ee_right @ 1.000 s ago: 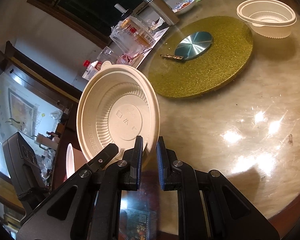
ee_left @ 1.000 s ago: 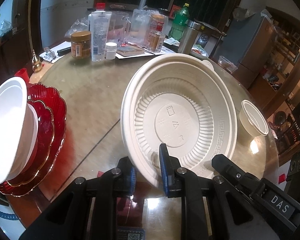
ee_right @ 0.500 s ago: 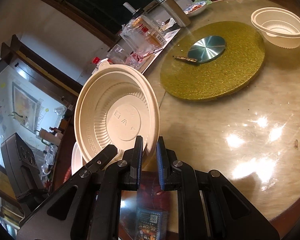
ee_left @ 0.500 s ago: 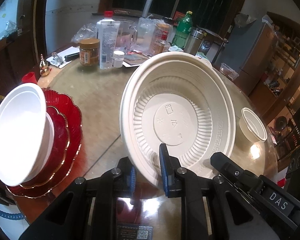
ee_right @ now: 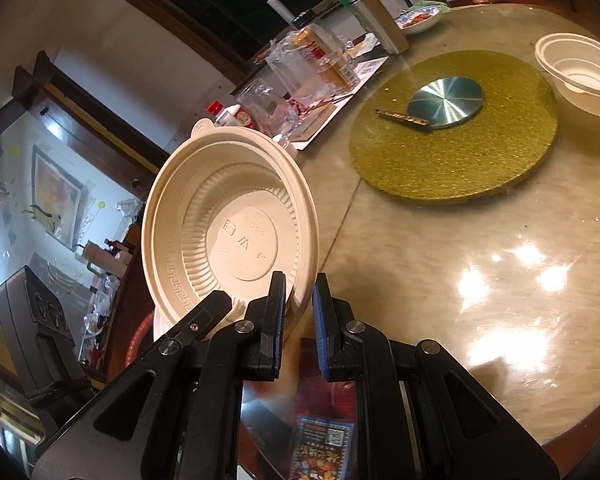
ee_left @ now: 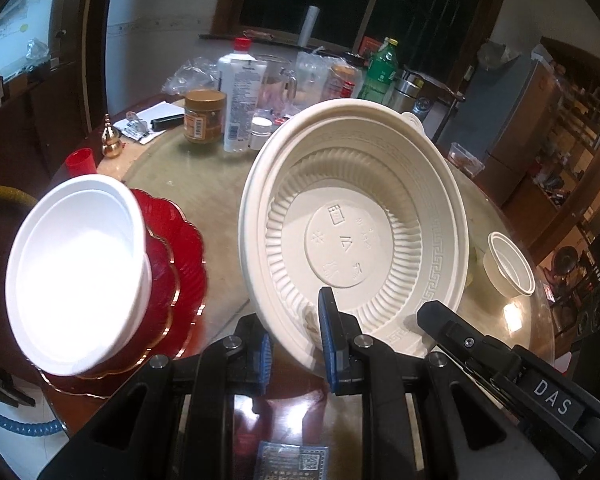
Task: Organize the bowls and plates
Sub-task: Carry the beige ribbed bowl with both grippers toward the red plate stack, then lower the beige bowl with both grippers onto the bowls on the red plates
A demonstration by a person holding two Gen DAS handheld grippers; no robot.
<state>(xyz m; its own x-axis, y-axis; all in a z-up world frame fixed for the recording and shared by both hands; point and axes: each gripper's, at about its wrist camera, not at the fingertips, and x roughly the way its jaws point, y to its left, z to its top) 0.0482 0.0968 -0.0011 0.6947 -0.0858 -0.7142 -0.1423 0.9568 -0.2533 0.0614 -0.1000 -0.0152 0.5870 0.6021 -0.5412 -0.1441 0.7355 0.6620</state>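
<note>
Both my hand-held grippers clamp the same cream bowl (ee_left: pixel 356 240), lifted off the worktop (ee_right: pixel 480 248) and tipped up on edge so its inside faces both cameras; my left hand-held gripper (ee_left: pixel 294 354) pinches the lower rim, one blue pad inside the bowl, the other behind the wall, jaws closed on it; my right hand-held gripper (ee_right: pixel 298 322) pinches the rim at the other side of the bowl, left pad inside, right pad outside, jaws nearly together on the thin wall. In the left view the right tool's black finger pokes in at the bowl's lower right edge. Left of the held bowl sits a white bowl (ee_left: pixel 76 272) on a stack of red scalloped plates (ee_left: pixel 180 256) with gold trim, near the worktop edge, apart from the held bowl. A small white bowl (ee_right: pixel 580 74) stands well apart on the far side, just beside a gold glitter turntable mat (ee_right: pixel 452 160) with a silver disc (ee_right: pixel 446 102) at its centre. At the back: peanut butter jar (ee_left: pixel 204 116), clear bottle with red cap (ee_left: pixel 238 92), green bottle (ee_left: pixel 380 70), red cup (ee_left: pixel 80 162)
</note>
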